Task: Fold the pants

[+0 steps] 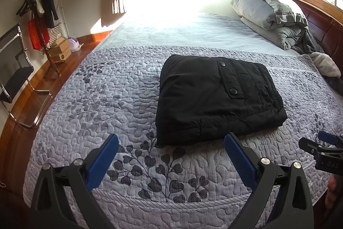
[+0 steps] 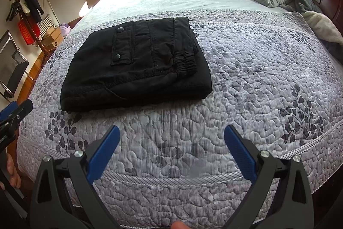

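Left wrist | black pants (image 1: 216, 98) folded square | snap pocket up

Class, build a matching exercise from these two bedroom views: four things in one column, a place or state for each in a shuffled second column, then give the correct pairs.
Things:
1. pants
2. left gripper
3. pillow
4. coat stand

Places or states:
A. on the floor by the left wall
B. folded, lying on the quilt
C. at the head of the bed
D. jaws open, empty

Pairs: 1-B, 2-D, 3-C, 4-A
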{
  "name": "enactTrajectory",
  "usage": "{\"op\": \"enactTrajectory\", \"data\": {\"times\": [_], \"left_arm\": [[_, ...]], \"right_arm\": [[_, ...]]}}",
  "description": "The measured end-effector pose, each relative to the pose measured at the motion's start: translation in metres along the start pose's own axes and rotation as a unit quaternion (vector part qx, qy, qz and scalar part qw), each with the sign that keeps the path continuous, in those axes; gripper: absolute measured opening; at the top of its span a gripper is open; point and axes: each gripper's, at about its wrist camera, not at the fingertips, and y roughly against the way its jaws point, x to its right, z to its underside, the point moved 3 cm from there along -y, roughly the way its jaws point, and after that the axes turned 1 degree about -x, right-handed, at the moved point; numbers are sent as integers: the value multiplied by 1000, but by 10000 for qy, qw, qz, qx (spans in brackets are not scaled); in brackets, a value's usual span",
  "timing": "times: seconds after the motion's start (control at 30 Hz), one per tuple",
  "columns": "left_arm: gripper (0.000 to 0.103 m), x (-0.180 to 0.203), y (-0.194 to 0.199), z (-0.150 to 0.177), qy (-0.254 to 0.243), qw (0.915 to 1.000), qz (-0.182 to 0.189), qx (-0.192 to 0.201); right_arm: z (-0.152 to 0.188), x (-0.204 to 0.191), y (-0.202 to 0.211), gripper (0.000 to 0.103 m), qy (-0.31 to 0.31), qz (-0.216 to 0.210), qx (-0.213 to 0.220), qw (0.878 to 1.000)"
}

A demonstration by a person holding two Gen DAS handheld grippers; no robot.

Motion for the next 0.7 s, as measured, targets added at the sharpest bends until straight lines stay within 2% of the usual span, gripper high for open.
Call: {"op": "enactTrajectory", "data": {"times": [0.7], "left_arm": [[99,1,1,-2,-46,10000,-2,22]], "right_arm": [[-1,0,-1,97,5,-4,-3,10000]]}}
